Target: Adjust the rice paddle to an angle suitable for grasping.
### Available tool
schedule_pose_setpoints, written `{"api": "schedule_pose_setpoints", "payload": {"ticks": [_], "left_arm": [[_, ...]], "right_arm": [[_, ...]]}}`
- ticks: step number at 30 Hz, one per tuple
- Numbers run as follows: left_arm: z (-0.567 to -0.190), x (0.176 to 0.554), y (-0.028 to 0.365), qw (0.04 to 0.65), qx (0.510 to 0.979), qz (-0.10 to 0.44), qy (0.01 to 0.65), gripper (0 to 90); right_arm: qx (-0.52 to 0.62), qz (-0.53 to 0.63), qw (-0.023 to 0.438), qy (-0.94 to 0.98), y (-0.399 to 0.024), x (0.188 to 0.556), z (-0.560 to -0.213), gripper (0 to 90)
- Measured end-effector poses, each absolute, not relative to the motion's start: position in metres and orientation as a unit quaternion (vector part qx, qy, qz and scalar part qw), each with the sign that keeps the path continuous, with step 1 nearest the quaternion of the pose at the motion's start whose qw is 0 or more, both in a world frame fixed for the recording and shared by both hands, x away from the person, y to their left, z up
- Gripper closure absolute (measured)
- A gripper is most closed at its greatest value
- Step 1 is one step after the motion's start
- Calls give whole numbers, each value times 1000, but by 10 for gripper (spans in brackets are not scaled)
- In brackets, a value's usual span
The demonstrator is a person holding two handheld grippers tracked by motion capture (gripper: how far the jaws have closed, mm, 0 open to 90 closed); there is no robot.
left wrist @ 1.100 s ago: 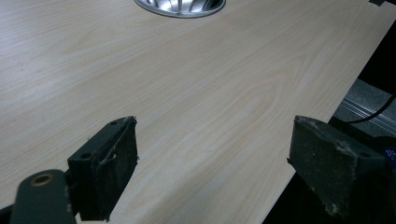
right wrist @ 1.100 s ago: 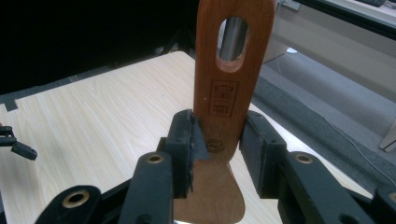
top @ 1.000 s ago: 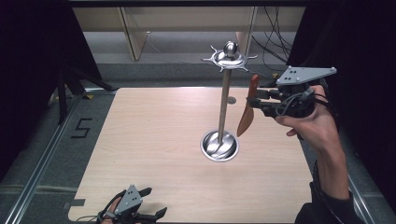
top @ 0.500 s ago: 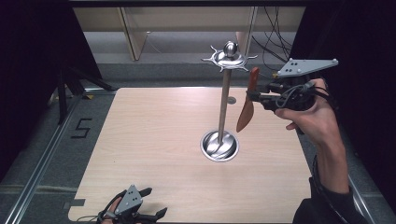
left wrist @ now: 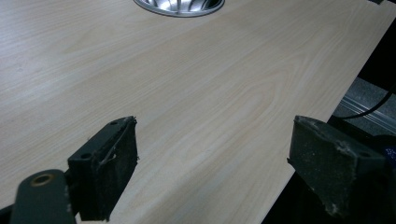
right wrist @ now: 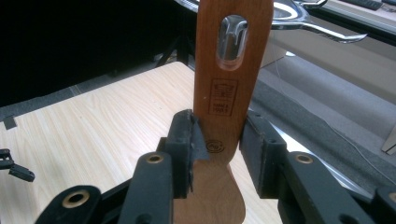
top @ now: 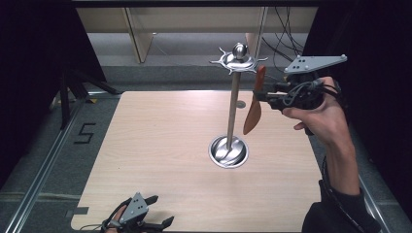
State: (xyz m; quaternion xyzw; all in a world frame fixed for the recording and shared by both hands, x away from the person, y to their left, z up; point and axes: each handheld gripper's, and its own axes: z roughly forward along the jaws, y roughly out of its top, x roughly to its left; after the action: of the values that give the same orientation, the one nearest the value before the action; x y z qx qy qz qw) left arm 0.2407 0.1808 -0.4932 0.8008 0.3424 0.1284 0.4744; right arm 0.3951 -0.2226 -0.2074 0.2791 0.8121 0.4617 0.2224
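One right claw (top: 266, 95) clamped on the wooden spatula (top: 253, 107) — now higher, nearer the rack's hooks (top: 238, 62) — left claw (top: 158, 213) apart.

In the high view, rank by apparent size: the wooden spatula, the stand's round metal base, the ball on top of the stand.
1. wooden spatula
2. round metal base, shorter but wider, so nearly alike
3. ball, clearly smallest

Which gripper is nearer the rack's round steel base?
Right. The right gripper holds the wooden spatula up beside the pole, above and right of the steel base. The left gripper rests at the table's near edge, jaws open, further away.
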Motion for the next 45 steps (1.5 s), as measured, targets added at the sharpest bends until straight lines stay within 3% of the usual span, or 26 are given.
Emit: {"api": "schedule_pose_setpoints", "payload": {"ticks": [45], "left_arm": [[-493,240,182,471,804,131,339,149]], "right_arm": [[292,477,192,807,-214,410,-218,659]]}}
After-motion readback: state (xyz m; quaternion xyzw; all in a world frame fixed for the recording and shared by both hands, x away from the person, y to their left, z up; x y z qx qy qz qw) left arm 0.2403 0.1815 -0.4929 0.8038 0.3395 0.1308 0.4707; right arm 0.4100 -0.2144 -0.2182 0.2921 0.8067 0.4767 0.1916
